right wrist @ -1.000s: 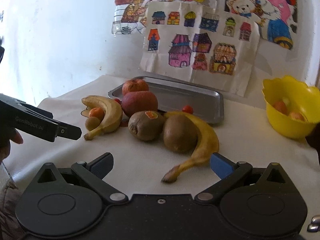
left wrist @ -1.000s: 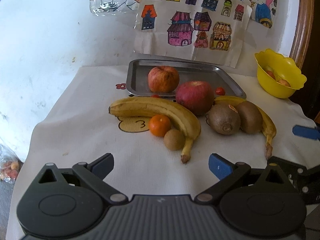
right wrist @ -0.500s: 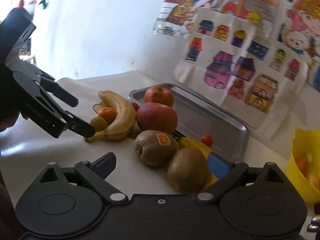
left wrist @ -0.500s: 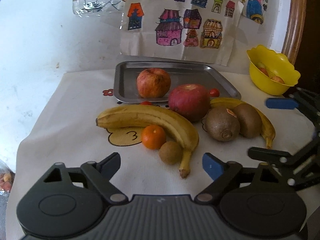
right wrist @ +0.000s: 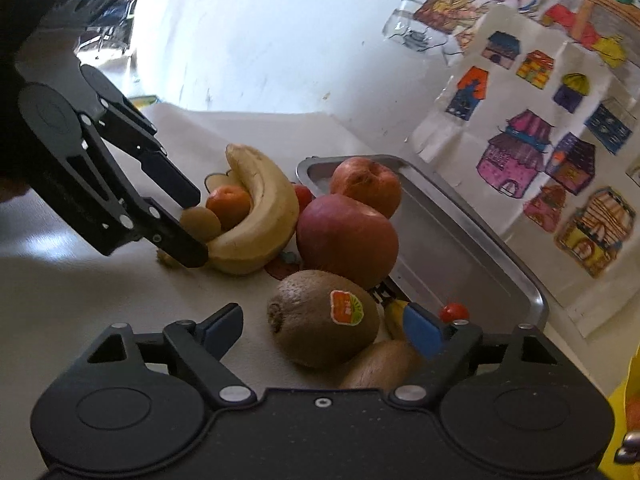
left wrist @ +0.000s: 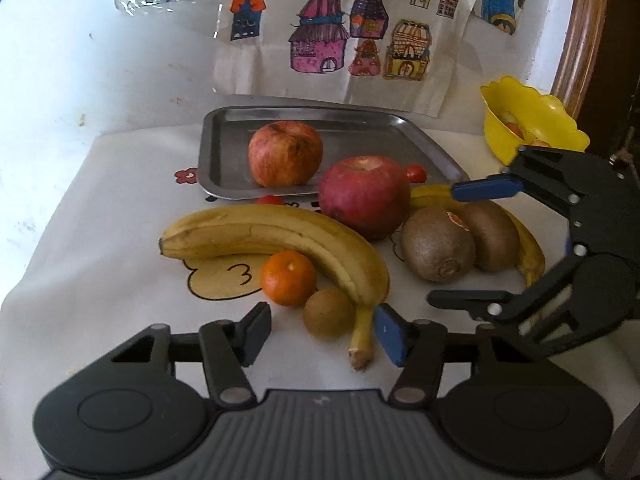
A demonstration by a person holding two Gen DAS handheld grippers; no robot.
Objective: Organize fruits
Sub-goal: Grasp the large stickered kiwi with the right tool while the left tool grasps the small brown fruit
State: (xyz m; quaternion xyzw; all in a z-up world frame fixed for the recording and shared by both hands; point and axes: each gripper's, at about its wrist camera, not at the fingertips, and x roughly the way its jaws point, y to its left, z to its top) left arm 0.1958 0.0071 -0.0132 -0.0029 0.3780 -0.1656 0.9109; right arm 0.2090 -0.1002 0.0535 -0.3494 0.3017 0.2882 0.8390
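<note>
Both grippers' fingers apart: left gripper (left wrist: pixel 320 330) nearing small kiwi (left wrist: pixel 327 313), right gripper (right wrist: pixel 320 326) around stickered kiwi (right wrist: pixel 324 318); crowded fruit may roll if nudged.

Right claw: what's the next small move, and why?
Probably ease the right claw forward and close on the stickered kiwi: it's open, the kiwi already sits between its fingers, and only one apple is on the tray.
</note>
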